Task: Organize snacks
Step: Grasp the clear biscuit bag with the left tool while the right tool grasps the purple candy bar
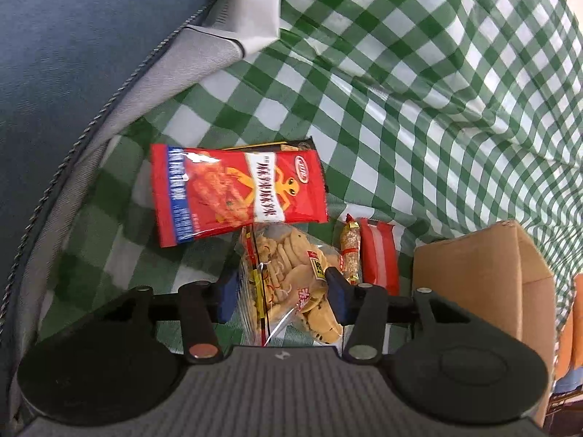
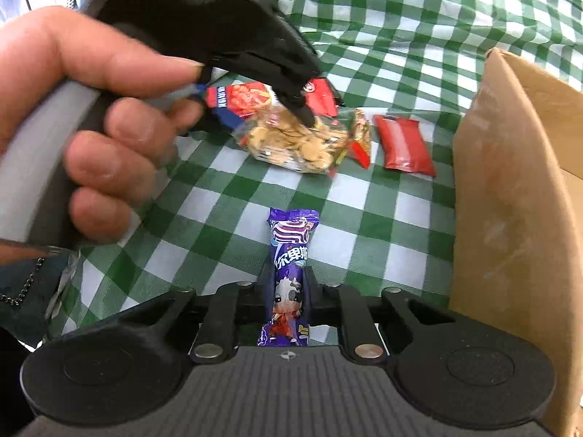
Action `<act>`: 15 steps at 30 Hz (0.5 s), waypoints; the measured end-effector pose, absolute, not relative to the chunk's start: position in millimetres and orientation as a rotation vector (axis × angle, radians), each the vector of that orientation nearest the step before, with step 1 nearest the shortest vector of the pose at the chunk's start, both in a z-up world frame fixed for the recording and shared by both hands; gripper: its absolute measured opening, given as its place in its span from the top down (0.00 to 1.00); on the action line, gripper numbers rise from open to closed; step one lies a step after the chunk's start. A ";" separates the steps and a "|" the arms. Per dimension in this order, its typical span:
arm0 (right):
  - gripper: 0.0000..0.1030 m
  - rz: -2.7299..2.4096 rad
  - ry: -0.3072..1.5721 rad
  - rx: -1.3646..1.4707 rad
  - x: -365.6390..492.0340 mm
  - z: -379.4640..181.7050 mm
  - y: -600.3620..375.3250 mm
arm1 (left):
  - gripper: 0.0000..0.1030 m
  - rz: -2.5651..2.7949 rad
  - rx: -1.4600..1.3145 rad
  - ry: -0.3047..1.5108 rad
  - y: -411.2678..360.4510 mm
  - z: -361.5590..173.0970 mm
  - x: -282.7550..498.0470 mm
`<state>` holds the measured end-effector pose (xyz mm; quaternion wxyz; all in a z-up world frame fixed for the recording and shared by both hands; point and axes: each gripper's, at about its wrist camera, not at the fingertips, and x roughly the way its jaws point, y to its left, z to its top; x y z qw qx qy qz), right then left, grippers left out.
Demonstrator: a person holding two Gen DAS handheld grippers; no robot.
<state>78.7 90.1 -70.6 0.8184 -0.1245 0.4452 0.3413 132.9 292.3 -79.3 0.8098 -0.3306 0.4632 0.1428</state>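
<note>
Right tool [image 2: 288,291] grips the purple candy bar [image 2: 290,273], long axis along its fingers; cardboard box [image 2: 510,200] just right. Left tool [image 1: 282,291] grips the cracker bag [image 1: 291,276].

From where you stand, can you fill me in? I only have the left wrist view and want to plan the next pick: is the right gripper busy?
Observer: Yes. The right gripper is shut on a purple candy packet, which your view lacks.
Operator: Is the packet off the cloth?
Observer: I cannot tell; it lies lengthwise between the fingers over the green checked tablecloth.
Operator: How does my gripper look from there?
Observer: The left gripper straddles the clear cookie bag, and a hand wraps its handle.
Operator: Where is the box from that side?
Observer: The cardboard box stands right beside the right gripper.
</note>
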 end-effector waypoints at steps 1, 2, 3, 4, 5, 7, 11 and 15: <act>0.85 0.720 0.953 -0.269 79.4 -71.7 88.7 | 0.47 0.311 -0.718 0.998 293.6 -78.8 128.9; 0.84 0.713 0.963 -0.274 79.7 -73.2 87.8 | 0.47 0.318 -0.727 1.015 294.5 -79.6 125.6; 0.84 0.707 0.976 -0.280 80.2 -73.9 87.7 | 0.47 0.325 -0.728 1.036 294.5 -81.2 124.0; 0.83 0.701 0.998 -0.285 80.9 -77.0 87.1 | 0.46 0.332 -0.722 1.060 294.4 -83.9 122.7; 0.82 0.690 1.016 -0.282 81.8 -79.6 85.8 | 0.44 0.341 -0.712 1.085 294.0 -86.6 122.4; 0.76 0.679 1.035 -0.264 86.4 -83.8 84.1 | 0.43 0.346 -0.712 1.104 294.9 -90.2 122.2; 0.71 0.660 1.043 -0.268 89.4 -90.1 83.1 | 0.38 0.344 -0.720 1.112 295.7 -92.6 124.4; 0.71 0.656 1.049 -0.270 90.4 -94.1 84.9 | 0.33 0.339 -0.697 1.125 292.5 -95.7 126.4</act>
